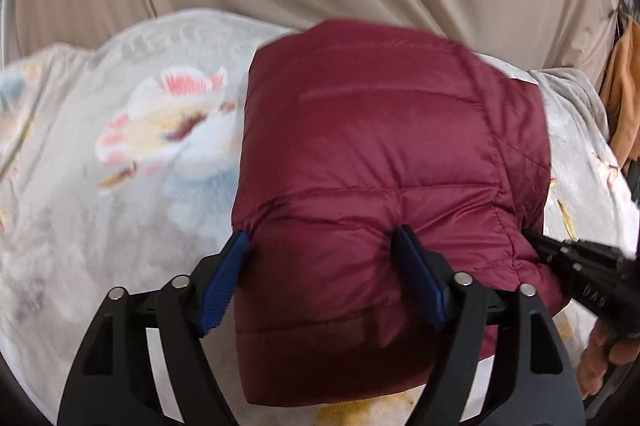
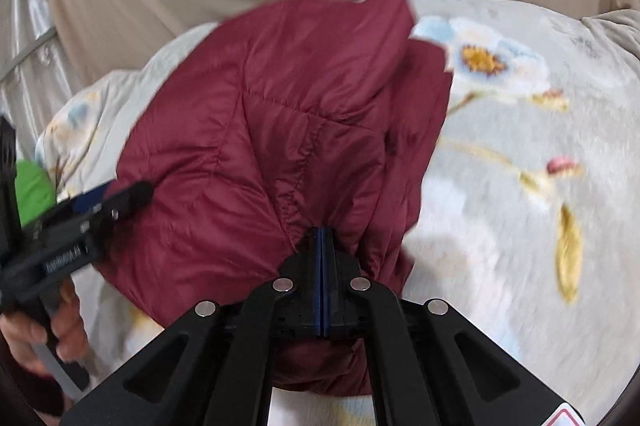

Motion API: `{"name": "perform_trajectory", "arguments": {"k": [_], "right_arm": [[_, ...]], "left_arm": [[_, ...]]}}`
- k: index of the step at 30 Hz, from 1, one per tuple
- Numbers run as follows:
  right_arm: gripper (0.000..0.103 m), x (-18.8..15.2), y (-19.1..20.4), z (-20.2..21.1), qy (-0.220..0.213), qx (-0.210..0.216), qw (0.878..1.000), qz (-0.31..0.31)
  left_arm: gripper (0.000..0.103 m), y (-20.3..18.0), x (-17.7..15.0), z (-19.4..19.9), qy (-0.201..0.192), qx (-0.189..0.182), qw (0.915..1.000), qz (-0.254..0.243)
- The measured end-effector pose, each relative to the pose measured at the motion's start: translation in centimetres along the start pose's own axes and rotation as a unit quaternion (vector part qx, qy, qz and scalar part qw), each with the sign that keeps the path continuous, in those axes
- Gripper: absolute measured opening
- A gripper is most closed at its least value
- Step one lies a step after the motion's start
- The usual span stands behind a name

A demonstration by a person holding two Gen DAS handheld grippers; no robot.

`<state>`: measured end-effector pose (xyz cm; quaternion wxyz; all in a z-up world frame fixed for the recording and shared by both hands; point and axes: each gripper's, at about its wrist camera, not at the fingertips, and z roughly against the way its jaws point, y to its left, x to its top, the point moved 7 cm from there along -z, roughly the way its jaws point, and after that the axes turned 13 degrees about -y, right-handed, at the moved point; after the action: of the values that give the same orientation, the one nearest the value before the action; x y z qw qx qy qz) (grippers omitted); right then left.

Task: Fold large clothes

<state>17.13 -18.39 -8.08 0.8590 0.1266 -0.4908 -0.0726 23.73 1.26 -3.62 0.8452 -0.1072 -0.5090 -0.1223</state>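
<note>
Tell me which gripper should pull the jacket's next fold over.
Right. The right gripper is already shut on the maroon puffer jacket, pinching its edge. The left gripper is open, fingers only straddling the folded bundle on the floral blanket.

Bed with floral fleece blanket [image 1: 132, 154] carries folded maroon puffer jacket [image 1: 380, 154], lying ahead of the left fingers and bunched at the right fingers.
</note>
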Motion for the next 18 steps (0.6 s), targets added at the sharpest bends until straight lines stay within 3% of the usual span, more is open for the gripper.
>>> {"name": "perform_trajectory", "arguments": {"k": [4,7,13,15,18], "right_arm": [[0.0,0.2,-1.8,-1.4,0.01,0.026,0.999,-0.04],[0.0,1.2,-2.7,0.1,0.002,0.029,0.996,-0.083],[0.0,5.2,1.6,5.0,-0.077,-0.02,0.996,0.041],[0.0,7.4,1.8,4.2,-0.097,-0.04,0.993,0.056],[0.0,9.0,0.0,0.4,-0.074,-0.06,0.995,0.032]], "left_arm": [[0.077,0.6,-0.9,-1.1,0.005,-0.002,0.9992,0.04],[0.078,0.6,-1.0,-0.9,0.005,-0.001,0.9985,0.054],[0.078,0.3,-1.0,-0.5,0.0,0.012,0.999,0.043],[0.078,0.2,-0.9,-0.5,0.001,0.015,0.9991,0.04],[0.079,0.1,-1.0,-0.4,0.002,0.018,0.9992,0.036]]}}
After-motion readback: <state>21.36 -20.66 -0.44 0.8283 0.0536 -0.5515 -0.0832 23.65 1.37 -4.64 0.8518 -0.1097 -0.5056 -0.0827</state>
